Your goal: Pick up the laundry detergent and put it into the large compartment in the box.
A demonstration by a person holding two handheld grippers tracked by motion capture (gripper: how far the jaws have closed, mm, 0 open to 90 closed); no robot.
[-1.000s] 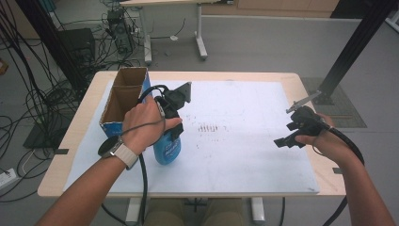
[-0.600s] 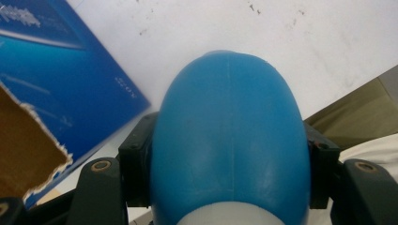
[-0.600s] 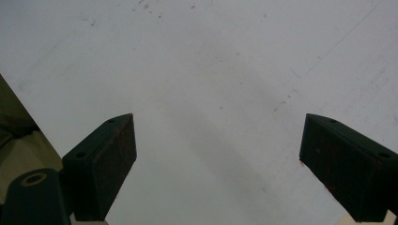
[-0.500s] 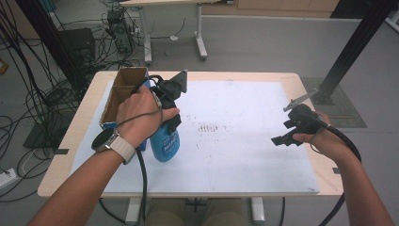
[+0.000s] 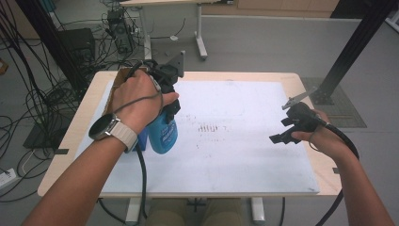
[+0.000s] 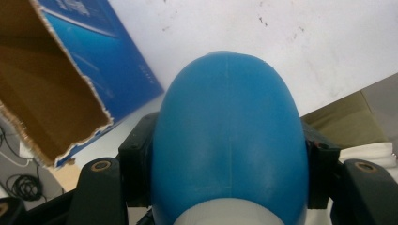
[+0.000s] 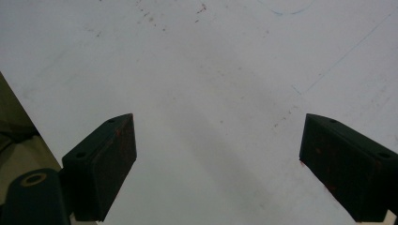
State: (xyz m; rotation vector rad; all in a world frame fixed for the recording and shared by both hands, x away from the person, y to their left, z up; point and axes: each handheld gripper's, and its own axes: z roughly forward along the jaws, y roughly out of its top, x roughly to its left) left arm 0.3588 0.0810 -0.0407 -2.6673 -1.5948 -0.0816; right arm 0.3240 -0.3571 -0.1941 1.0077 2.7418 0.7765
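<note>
From above: my left gripper [image 5: 170, 101] points down near the table's left edge, clamped on the blue bottle [image 5: 162, 134] beside the cardboard box [image 5: 123, 75]. Left gripper view: bottle [image 6: 227, 136] squeezed between my jaws. Right gripper view: my right gripper [image 7: 218, 164] gapes wide over the white sheet [image 7: 211, 70].

Black grippers, trailing cables, beige-strapped wristwatch [image 5: 107, 130].
</note>
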